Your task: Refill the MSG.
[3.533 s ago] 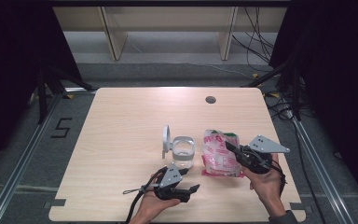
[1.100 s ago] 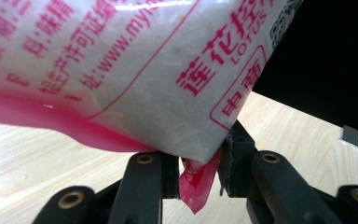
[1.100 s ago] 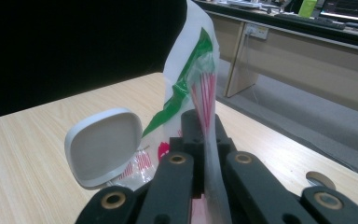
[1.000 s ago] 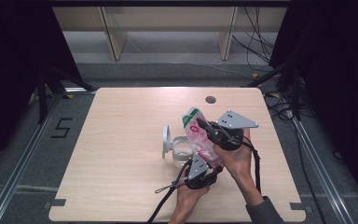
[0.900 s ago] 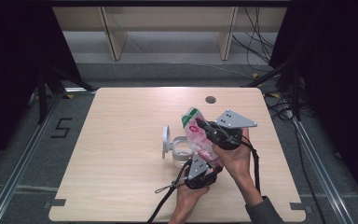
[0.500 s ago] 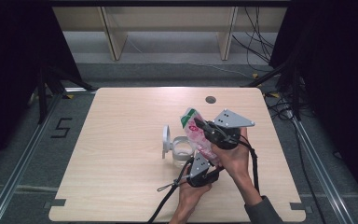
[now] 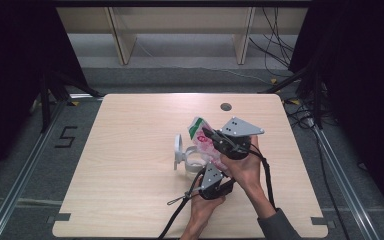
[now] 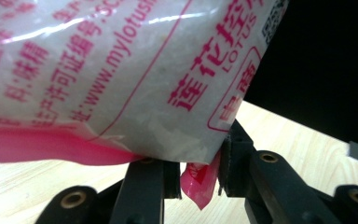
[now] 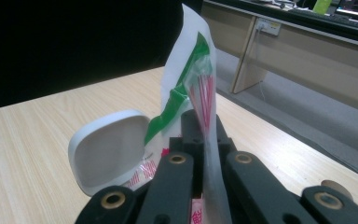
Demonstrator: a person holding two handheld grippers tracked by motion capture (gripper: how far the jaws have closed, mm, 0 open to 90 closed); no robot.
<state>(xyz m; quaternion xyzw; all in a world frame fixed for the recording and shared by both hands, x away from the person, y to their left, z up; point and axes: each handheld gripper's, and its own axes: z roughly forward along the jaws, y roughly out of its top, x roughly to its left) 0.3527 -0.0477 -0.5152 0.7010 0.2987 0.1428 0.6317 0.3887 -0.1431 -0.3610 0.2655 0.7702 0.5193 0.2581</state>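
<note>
A white and pink plastic bag [image 7: 199, 134] of white grains, with a green strip at its top, hangs tilted over a clear jar [image 7: 194, 161] whose white lid [image 7: 178, 150] stands open. My right gripper [image 7: 208, 135] is shut on the bag's upper edge; in the right gripper view the film [image 9: 193, 79] rises from between its closed jaws [image 9: 199, 126], and the lid [image 9: 109, 154] sits behind. From below, my left gripper [image 7: 208, 166] holds the bag's lower end. In the left gripper view the pink corner [image 8: 199, 184] is pinched between its pads under the bulging bag [image 8: 121, 70].
The jar stands right of centre on a light wooden table [image 7: 130, 150], which has a round cable hole [image 7: 225, 106] near its far edge. A cable [image 7: 180, 205] trails from the left gripper toward the near edge. Beyond the table are wooden shelf legs [image 7: 122, 40] and floor cables [image 7: 280, 45].
Earlier the bag lay flat on the table right of the jar. It is now lifted and tilted over the jar, with the left gripper moved right to its lower end. Over the last second, little shift.
</note>
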